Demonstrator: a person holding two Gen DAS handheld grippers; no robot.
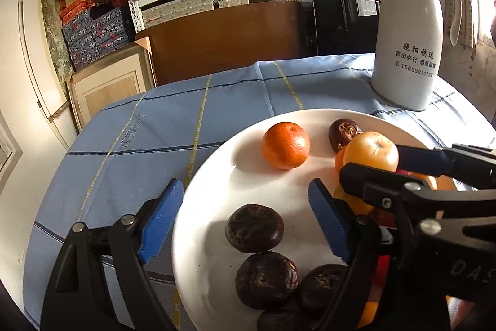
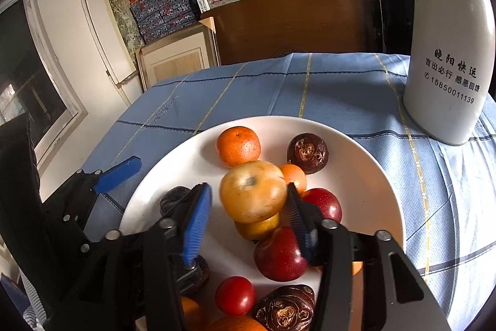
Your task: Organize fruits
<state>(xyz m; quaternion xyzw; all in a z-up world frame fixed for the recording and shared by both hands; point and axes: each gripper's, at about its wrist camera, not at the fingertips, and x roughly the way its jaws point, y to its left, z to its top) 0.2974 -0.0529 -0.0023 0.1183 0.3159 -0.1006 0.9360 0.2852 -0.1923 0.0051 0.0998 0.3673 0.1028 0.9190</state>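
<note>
White plate [image 2: 365, 176] carried all the fruit, and the risks ran from its left edge across. On the left, the left gripper [image 1: 245, 222] stood wide apart and empty, one pad [image 1: 161, 219] out over the blue cloth [image 1: 124, 145], the other above the plate, with a dark fruit [image 1: 254, 228] lying loose below the gap; a careless dip there could have knocked it into the 2 dark ones just beside it. At centre, the right gripper [image 2: 248, 216] straddled a yellow fruit [image 2: 252, 191] perched on the pile, its jaws part open; the left pad stood clear, but whether the right one touched I could not tell. My guess was that, unheld, it might roll off, jostling the orange [image 2: 238, 146] or the red fruit [image 2: 322, 203] beside it.
</note>
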